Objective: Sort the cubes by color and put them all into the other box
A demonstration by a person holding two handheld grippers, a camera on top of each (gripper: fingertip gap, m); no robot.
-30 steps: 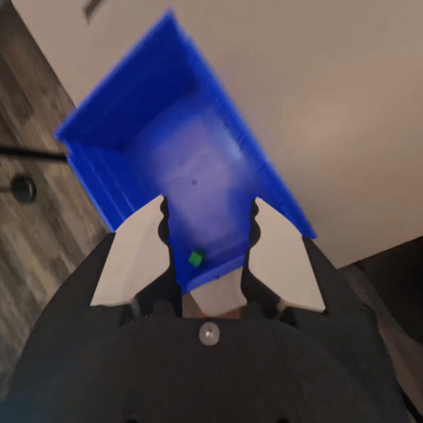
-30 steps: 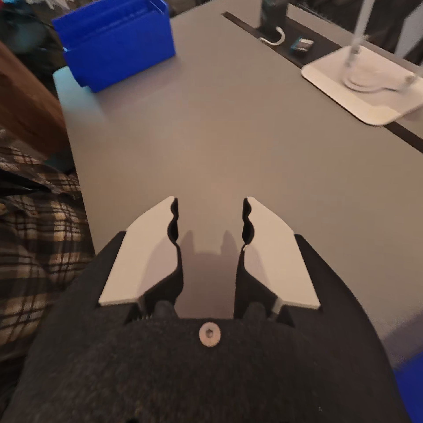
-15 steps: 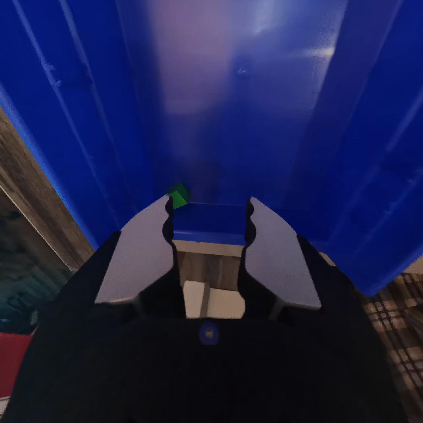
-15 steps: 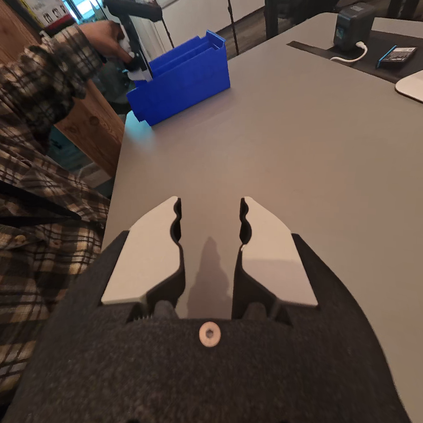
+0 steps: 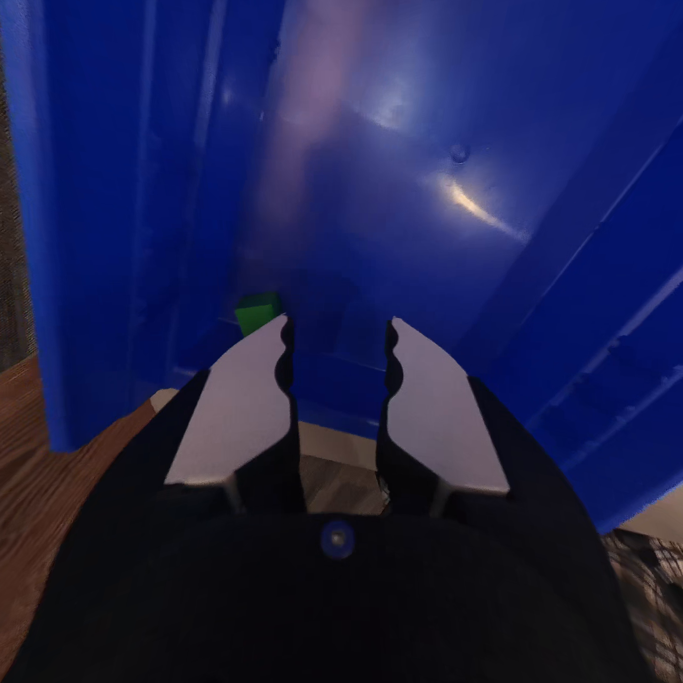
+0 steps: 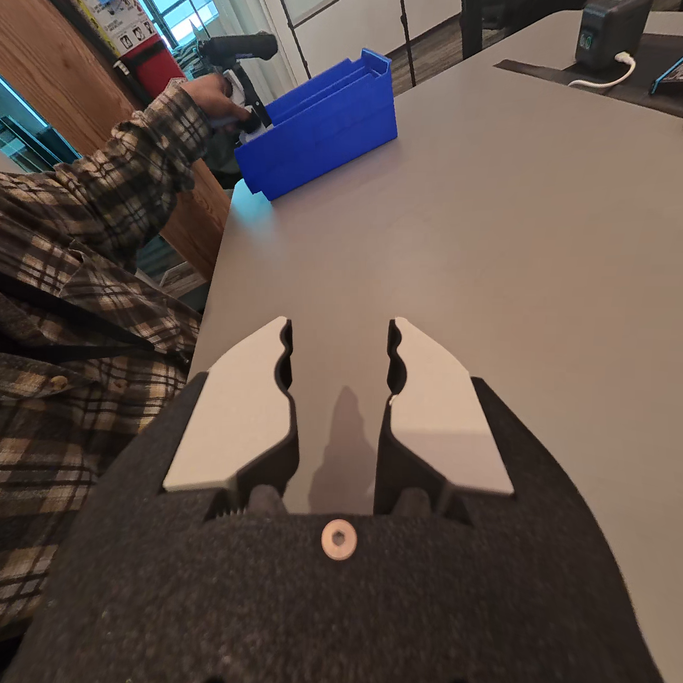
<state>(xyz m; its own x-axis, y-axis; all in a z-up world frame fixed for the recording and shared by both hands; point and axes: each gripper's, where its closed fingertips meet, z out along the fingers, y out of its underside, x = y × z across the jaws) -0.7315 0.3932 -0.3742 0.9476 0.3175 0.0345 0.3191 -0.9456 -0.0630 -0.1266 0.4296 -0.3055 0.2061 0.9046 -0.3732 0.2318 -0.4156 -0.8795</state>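
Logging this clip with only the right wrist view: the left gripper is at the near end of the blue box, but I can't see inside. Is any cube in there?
Observer: Yes. One green cube sits on the floor of the blue box, near its low front lip and toward the left wall.
Operator: Is the left gripper holding it?
Observer: No. The left gripper is open with nothing between its fingers. The cube lies just beyond the tip of the finger on the picture's left, to the side of the gap.
Operator: Any other cubes?
Observer: None show in the left wrist view.

Blue box (image 6: pixel 325 136) on grey table (image 6: pixel 480 258)
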